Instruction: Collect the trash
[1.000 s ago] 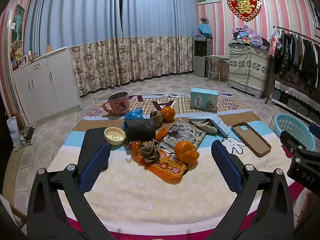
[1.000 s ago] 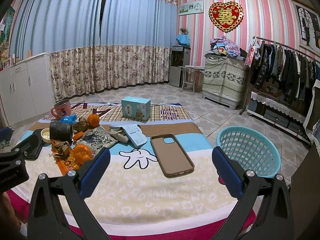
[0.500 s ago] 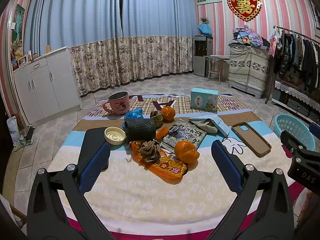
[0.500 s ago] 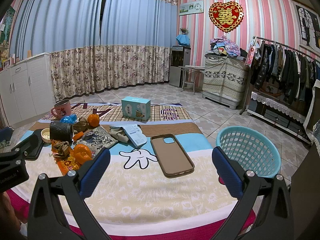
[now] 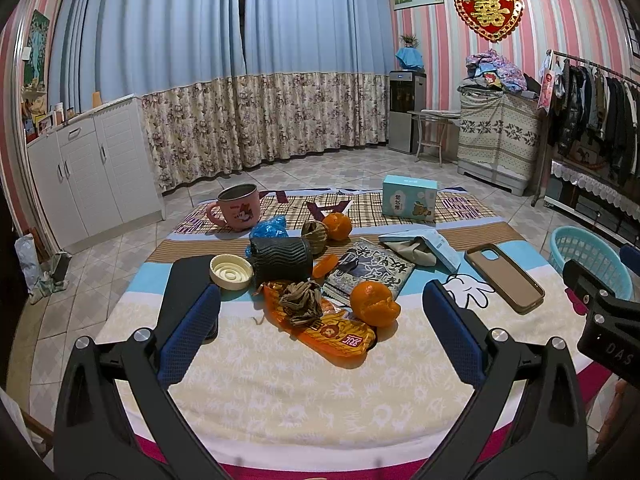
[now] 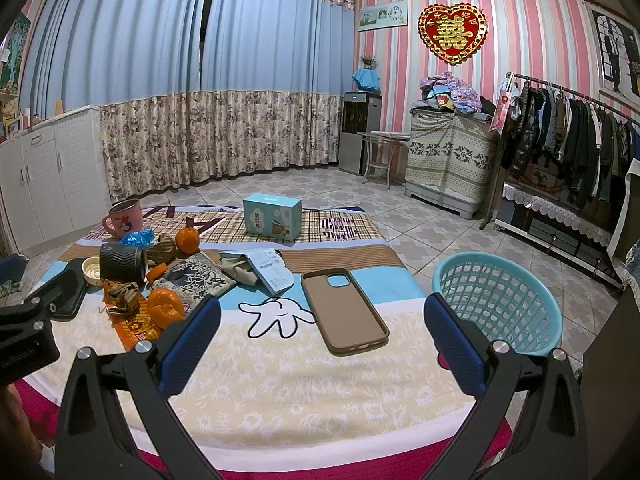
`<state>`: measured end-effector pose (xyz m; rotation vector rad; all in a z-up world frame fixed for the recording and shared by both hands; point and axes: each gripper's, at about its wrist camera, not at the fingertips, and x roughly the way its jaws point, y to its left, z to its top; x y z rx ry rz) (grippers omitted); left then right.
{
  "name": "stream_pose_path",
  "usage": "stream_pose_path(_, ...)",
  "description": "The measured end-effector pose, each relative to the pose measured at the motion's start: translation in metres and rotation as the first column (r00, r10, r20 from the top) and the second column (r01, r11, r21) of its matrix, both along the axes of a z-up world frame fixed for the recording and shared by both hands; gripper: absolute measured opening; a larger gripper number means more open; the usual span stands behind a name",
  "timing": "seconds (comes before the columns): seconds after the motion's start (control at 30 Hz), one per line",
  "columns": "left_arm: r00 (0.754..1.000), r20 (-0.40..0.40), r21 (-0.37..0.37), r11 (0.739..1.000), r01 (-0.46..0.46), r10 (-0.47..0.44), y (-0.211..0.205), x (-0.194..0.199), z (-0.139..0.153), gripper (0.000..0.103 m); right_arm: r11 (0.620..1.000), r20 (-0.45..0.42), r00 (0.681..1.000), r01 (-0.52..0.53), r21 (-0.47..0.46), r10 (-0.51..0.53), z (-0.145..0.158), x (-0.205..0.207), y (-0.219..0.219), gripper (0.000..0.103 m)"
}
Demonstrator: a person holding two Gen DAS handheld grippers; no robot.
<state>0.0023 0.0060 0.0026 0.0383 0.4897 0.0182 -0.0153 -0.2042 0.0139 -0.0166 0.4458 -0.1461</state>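
Both the left claw (image 5: 320, 328) and the right claw (image 6: 320, 336) are held spread wide and empty above the table's (image 6: 280, 380) near edge. An orange snack wrapper (image 5: 332, 330) under crumpled brown paper (image 5: 300, 300) is seen near the left edge; its printing cannot be read. "DAS" is printed on the right claw's body.

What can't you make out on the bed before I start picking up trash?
- Inside of the pink cartoon mug: both views, its rim hides the contents.
- Bottom of the turquoise plastic basket: right wrist view, blocked by the near wall and blue finger pad.
- Under the orange snack wrapper: covered by crumpled brown paper.
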Motion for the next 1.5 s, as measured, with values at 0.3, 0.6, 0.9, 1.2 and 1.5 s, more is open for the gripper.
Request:
stream_pose_path(0.3,1.0,0.001,0.0,1.0,-0.002,0.002,0.0,0.001,-0.001,0.098,1.0,0.003,1.0,0.008,-0.008,-0.008,-0.001,0.0,-0.002,0.099)
stream_pose_path(0.6,1.0,-0.007,-0.004,1.0,-0.008,0.008,0.005,0.002,-0.006,0.098,1.0,0.007,1.0,0.016,-0.001,-0.016,-0.001,0.001,-0.004,0.099)
stream_pose_path(0.9,0.997,-0.05,0.01,0.999,-0.05,0.05,0.019,0.014,-0.012,0.098,0.999,0.02,0.999,0.028,0.041,-0.029,0.002,0.015,-0.017,0.099)
stream_pose_path(1.2,0.99,-0.121,0.004,0.997,-0.074,0.074,0.038,0.052,-0.026,0.098,1.0,-0.019,0.999,-0.03,0.01,0.03,0.01,0.054,0.0,0.099)
stream_pose_path(1.5,0.977,-0.198,0.031,0.997,-0.074,0.078,0.038,0.094,-0.065,0.098,1.0,-0.08,0.996,0.026,0.018,-0.025,-0.007,0.117,-0.001,0.099)
